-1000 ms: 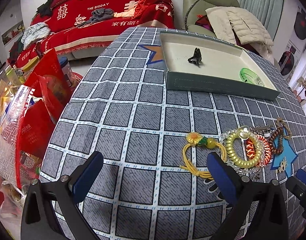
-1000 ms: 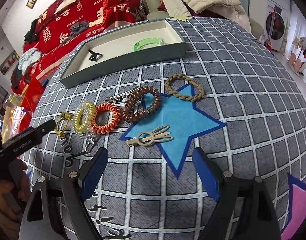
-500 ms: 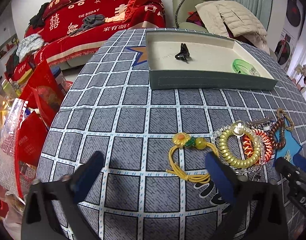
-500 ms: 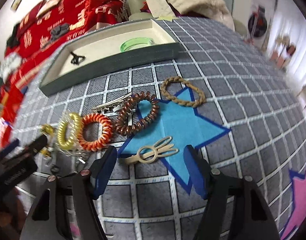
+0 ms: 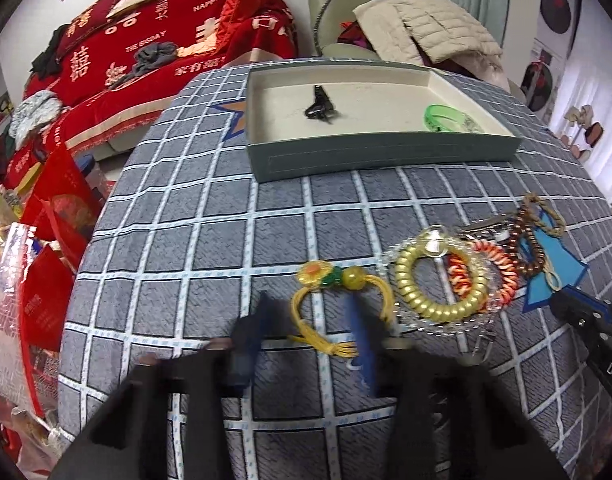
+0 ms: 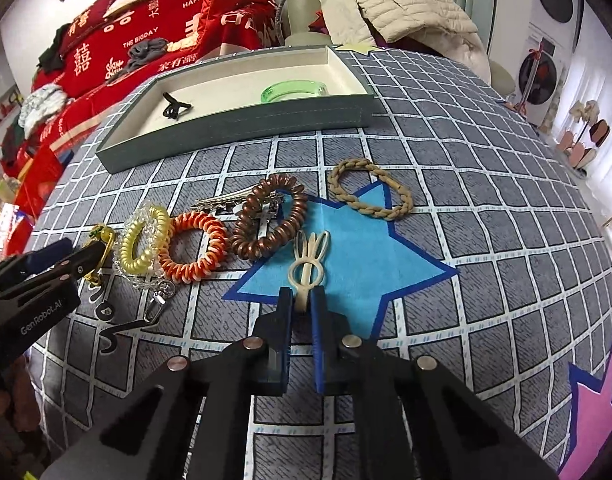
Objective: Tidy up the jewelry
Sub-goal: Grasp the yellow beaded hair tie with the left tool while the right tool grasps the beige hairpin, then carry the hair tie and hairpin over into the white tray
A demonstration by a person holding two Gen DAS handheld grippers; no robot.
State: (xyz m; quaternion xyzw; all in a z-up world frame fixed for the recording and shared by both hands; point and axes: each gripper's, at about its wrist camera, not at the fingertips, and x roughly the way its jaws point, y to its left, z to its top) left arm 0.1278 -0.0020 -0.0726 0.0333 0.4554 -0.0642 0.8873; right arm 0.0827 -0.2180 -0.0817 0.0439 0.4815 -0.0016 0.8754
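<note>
The right gripper [image 6: 301,300] pinches a smooth cream rabbit-shaped clip [image 6: 310,258]; the blurred left gripper [image 5: 310,312] has been narrowing, seemingly around a yellow cord bracelet [image 5: 338,300].

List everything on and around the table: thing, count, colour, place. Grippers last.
tray: 1, grey-green with cream inside, far side of table
claw clip: 1, black, in tray
bangle: 1, green, in tray
braided loop: 1, tan, on blue star
brown coil tie: 1, brown, mid row
metal clip: 1, silver, behind coil ties
orange coil tie: 1, orange-white
yellow coil tie: 1, yellow
cord bracelet: 1, yellow
rabbit clip: 1, cream
tablecloth: 1, grey checked
left gripper: straddles cord bracelet, closing
right gripper: shut on rabbit clip
</note>
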